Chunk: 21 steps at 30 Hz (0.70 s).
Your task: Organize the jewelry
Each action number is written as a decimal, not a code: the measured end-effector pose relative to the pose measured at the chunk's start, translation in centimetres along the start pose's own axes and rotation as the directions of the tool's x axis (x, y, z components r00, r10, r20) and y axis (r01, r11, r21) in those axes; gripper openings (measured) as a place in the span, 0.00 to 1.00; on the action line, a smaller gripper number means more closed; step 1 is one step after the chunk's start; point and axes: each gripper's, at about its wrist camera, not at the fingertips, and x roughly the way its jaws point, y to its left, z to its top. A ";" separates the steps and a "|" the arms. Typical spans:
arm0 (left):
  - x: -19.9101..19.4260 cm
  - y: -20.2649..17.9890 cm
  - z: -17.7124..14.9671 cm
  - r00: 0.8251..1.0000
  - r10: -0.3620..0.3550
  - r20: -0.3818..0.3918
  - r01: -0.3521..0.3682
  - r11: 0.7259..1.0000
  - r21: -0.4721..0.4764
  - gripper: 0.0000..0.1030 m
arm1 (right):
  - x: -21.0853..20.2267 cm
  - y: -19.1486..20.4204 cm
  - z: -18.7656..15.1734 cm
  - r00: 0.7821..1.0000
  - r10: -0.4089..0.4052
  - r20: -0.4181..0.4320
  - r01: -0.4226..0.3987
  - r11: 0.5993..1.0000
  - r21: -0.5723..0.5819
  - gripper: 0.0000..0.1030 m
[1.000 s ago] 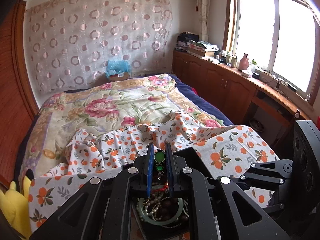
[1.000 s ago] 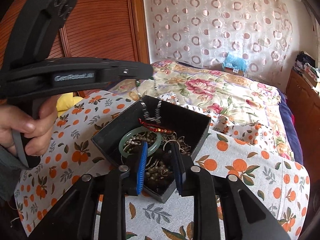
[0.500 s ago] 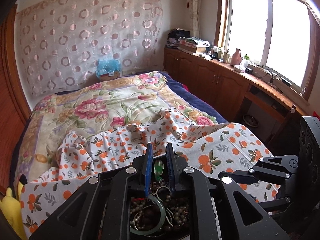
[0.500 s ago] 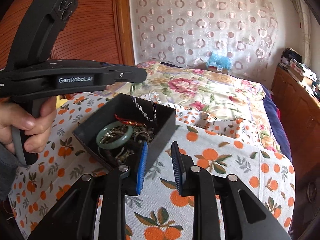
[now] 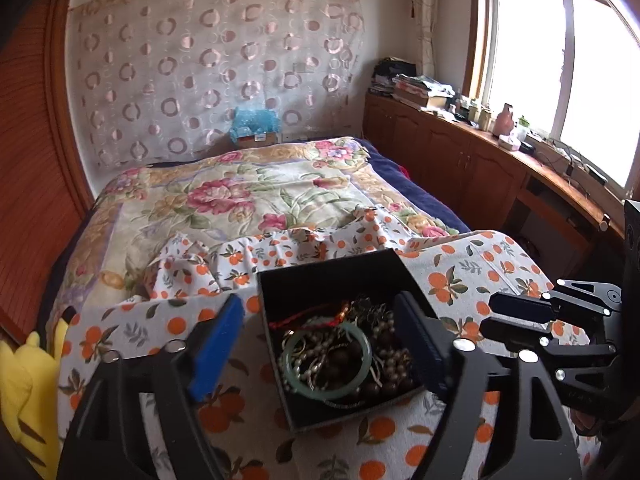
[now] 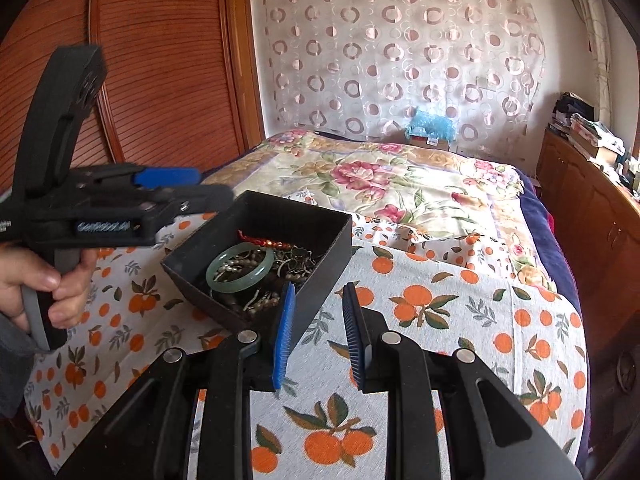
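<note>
A black open box (image 5: 320, 276) (image 6: 320, 236) sits on the orange-print cloth (image 5: 460, 276) (image 6: 440, 320). It holds a tangle of jewelry: a green jade bangle (image 5: 326, 388) (image 6: 256, 274), a red cord (image 5: 304, 317) (image 6: 260, 241) and bead strands (image 5: 394, 360). My left gripper (image 5: 320, 340) is open wide and empty, above the box's near-left side; it shows from the side in the right wrist view (image 6: 192, 188). My right gripper (image 6: 318, 334) is open and empty, its left finger at the box's near right wall.
The cloth lies over a floral bedspread (image 5: 240, 200). A yellow plush toy (image 5: 20, 384) sits at the bed's left edge. A wooden cabinet run (image 5: 480, 168) under the window borders the right side. A blue bag (image 6: 432, 128) stands at the headboard wall.
My left gripper opened wide and let go of the green pendant necklace, which dropped into the box. My right gripper drew back to the right of the box.
</note>
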 end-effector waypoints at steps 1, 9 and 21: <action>-0.6 0.2 -0.3 1.000 0.009 0.005 -0.009 1.000 -0.007 0.85 | -0.3 0.1 -0.1 1.000 -0.001 0.003 0.001 1.000 0.005 0.26; -4.6 0.7 -2.9 0.997 0.070 0.007 -0.070 0.997 -0.031 0.92 | -2.9 0.7 -0.9 0.999 -0.031 0.034 0.029 0.997 0.065 0.66; -8.2 0.0 -6.6 0.992 0.122 -0.015 -0.123 0.991 -0.056 0.92 | -5.7 2.5 -3.1 0.992 -0.114 0.056 0.107 0.989 0.106 0.94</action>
